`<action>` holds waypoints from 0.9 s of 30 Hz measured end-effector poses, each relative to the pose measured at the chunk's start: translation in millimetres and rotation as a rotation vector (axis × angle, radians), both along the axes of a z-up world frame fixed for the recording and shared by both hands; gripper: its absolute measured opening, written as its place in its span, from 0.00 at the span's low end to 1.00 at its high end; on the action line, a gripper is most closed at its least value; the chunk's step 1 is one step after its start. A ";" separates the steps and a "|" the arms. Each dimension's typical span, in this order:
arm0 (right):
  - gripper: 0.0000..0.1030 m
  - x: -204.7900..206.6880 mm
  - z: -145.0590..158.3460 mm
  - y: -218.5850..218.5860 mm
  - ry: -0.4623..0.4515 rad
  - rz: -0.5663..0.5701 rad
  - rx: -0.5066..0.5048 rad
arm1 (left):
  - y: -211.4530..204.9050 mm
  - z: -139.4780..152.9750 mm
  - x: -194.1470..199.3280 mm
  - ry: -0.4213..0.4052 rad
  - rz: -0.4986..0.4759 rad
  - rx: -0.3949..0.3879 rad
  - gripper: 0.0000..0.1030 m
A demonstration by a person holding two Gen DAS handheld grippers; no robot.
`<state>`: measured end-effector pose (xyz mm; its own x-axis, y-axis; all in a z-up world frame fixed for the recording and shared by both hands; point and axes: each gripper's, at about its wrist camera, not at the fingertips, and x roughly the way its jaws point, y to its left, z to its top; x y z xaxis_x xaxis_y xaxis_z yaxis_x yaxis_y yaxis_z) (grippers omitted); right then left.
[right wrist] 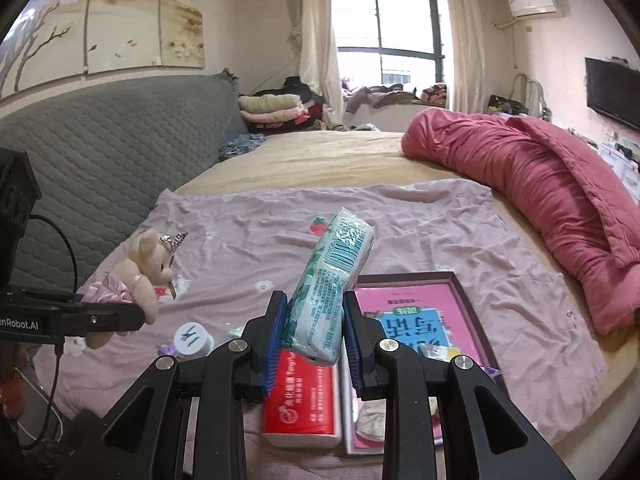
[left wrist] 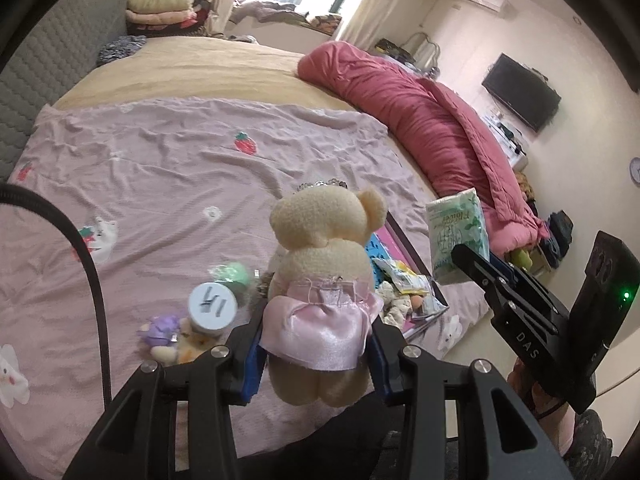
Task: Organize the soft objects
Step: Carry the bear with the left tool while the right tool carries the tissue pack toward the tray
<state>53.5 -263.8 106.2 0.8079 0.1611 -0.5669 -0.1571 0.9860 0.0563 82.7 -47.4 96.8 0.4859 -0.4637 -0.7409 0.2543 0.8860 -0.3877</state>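
Both claws loaded above the bed [right wrist: 320, 168]: left gripper [left wrist: 316, 344] clamped on teddy bear [left wrist: 320, 264]; right gripper [right wrist: 314, 332] clamped on green tissue pack [right wrist: 336, 276].
Bear looks light, squashy, satin skirt likely slippery, so grip torso; pack soft, crinkly film, grip mid-body; count: one bear, one green pack, one red tissue pack [right wrist: 300, 396] lying below, one small purple plush [left wrist: 160, 328].

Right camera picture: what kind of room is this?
Most likely a bedroom in someone's home. There is a big bed with a grey headboard, a rolled pink quilt lying on it, and a TV on the wall.
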 end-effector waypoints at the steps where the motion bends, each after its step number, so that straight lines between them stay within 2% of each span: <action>1: 0.27 0.7 -1.0 -6.1 0.000 -0.011 -0.001 | -5.2 -1.4 1.7 0.004 -0.009 0.001 0.42; 15: 0.27 0.8 -24.0 -117.3 0.043 -0.181 0.007 | -105.4 -14.8 14.6 0.037 -0.173 0.060 0.42; 22: 0.27 -2.3 -38.4 -140.5 0.058 -0.201 0.062 | -146.6 -32.0 23.5 0.068 -0.238 0.096 0.42; 27: 0.27 0.5 -50.8 -142.1 0.093 -0.180 0.062 | -170.9 -45.1 35.1 0.085 -0.264 0.126 0.42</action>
<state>54.0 -405.9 55.4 0.7711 0.0552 -0.6343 0.0305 0.9919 0.1234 117.8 -218.3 51.7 0.2942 -0.4677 -0.8335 0.4537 0.8359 -0.3089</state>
